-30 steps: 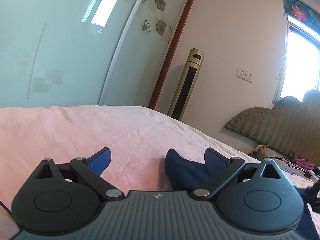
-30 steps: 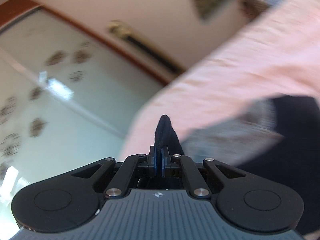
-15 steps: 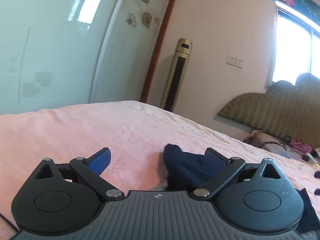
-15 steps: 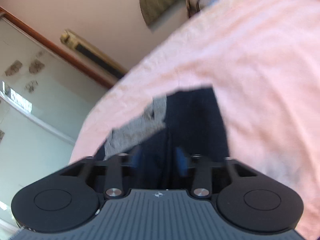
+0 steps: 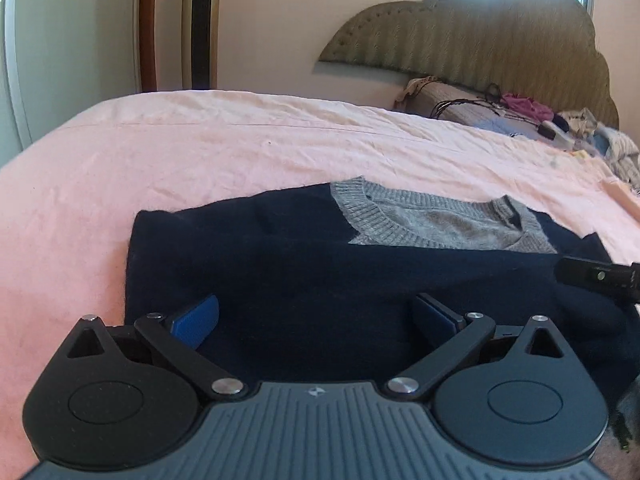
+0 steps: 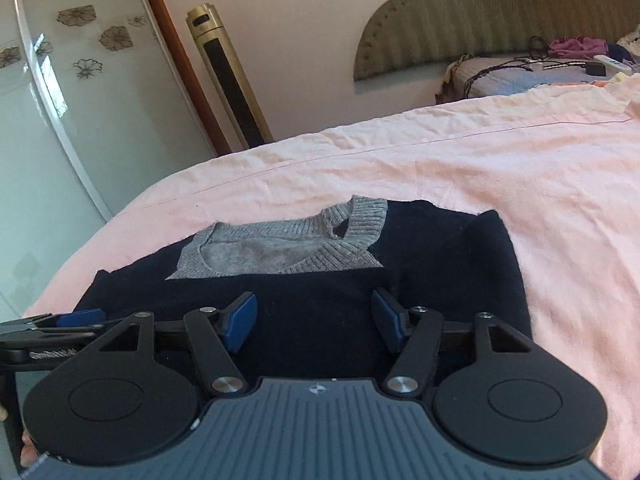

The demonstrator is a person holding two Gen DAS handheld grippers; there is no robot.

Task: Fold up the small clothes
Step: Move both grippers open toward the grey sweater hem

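A small navy sweater (image 5: pixel 320 264) with a grey ribbed collar (image 5: pixel 432 220) lies flat on the pink bed sheet (image 5: pixel 200 148), folded into a rough rectangle. It also shows in the right wrist view (image 6: pixel 360 280), collar (image 6: pixel 280 248) toward the headboard. My left gripper (image 5: pixel 316 316) is open and empty, low over the sweater's near left part. My right gripper (image 6: pixel 314 320) is open and empty over the sweater's near right part. The left gripper's fingers (image 6: pixel 76 318) show at the left edge of the right wrist view.
A padded headboard (image 5: pixel 480 40) stands at the far end, with pillows, cables and loose clothes (image 5: pixel 520 108) below it. A gold tower fan (image 6: pixel 228 80) and a glass wardrobe door (image 6: pixel 60 100) stand beyond the bed's left side.
My right gripper let go of the navy fabric and opened. Both grippers swung round to face the headboard, and the sweater now lies flat in front of them.
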